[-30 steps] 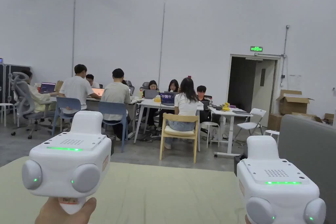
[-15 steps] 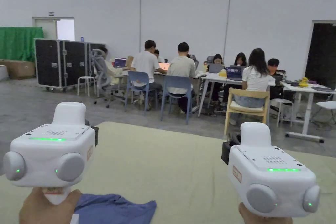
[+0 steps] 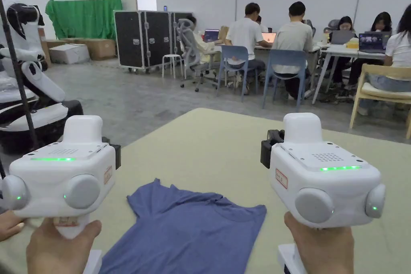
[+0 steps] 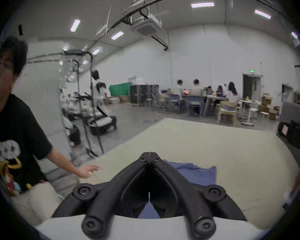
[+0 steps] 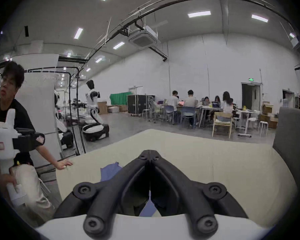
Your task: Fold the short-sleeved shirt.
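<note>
A blue short-sleeved shirt (image 3: 188, 230) lies spread and unfolded on a pale green table (image 3: 224, 150), at about 6 o'clock in the head view, its collar end toward 12 o'clock and one sleeve pointing to 10 o'clock. The left gripper (image 4: 149, 157) and right gripper (image 5: 150, 152) hang above the near edge of the cloth, at 8 o'clock and 4 o'clock of the head view, each with its jaws brought together at the tips and holding nothing. Another person's hand (image 4: 87, 171) rests at the table's edge, at 9 o'clock in the left gripper view. Folding appears not to have begun; this looks like the approach. The next move likely calls for both sets of jaws to part, drop to the fabric and pinch a sleeve or side edge cleanly before carrying it across the body.
</note>
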`<act>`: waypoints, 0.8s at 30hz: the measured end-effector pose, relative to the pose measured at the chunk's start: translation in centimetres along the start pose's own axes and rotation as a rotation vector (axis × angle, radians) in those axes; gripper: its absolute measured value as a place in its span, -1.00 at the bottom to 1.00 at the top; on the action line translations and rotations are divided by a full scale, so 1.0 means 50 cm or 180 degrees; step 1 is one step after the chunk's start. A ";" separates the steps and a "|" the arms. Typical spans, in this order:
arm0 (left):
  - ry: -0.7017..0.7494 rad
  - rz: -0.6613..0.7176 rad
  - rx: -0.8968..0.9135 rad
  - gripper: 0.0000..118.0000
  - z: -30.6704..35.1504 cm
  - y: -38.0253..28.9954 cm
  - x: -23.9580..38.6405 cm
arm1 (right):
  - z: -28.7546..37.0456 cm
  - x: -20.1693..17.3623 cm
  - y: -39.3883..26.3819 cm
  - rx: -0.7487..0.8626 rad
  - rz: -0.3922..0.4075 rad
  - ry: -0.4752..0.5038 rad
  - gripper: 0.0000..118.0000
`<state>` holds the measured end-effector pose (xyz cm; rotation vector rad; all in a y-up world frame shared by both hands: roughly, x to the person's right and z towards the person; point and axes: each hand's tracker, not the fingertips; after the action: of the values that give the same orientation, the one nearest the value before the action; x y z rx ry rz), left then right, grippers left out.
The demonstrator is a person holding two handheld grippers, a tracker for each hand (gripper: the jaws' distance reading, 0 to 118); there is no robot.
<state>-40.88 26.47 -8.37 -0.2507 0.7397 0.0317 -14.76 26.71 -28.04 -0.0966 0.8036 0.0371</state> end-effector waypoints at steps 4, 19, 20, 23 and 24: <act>-0.0571 0.0157 -0.0898 0.79 -0.136 -0.105 0.083 | -0.014 0.058 -0.042 -0.0200 0.0233 -0.0224 -0.95; -0.1113 -0.0729 -0.2266 0.83 -0.500 -0.554 0.451 | -0.143 0.298 -0.306 -0.1335 0.0081 -0.0582 -0.95; -0.1136 -0.0688 -0.2040 0.84 -0.496 -0.541 0.441 | -0.145 0.301 -0.318 -0.1366 0.0053 -0.0556 -0.95; -0.1143 -0.0553 -0.2062 0.19 -0.459 -0.506 0.397 | -0.146 0.309 -0.352 -0.1477 -0.0073 -0.0462 -0.95; -0.0966 -0.0433 -0.1989 -0.43 -0.462 -0.497 0.365 | -0.143 0.311 -0.363 -0.1477 -0.0083 -0.0448 -0.95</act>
<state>-39.82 -4.19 -31.66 -0.8722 0.3909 0.1693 -7.81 7.90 -42.86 -0.5376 0.6409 0.2038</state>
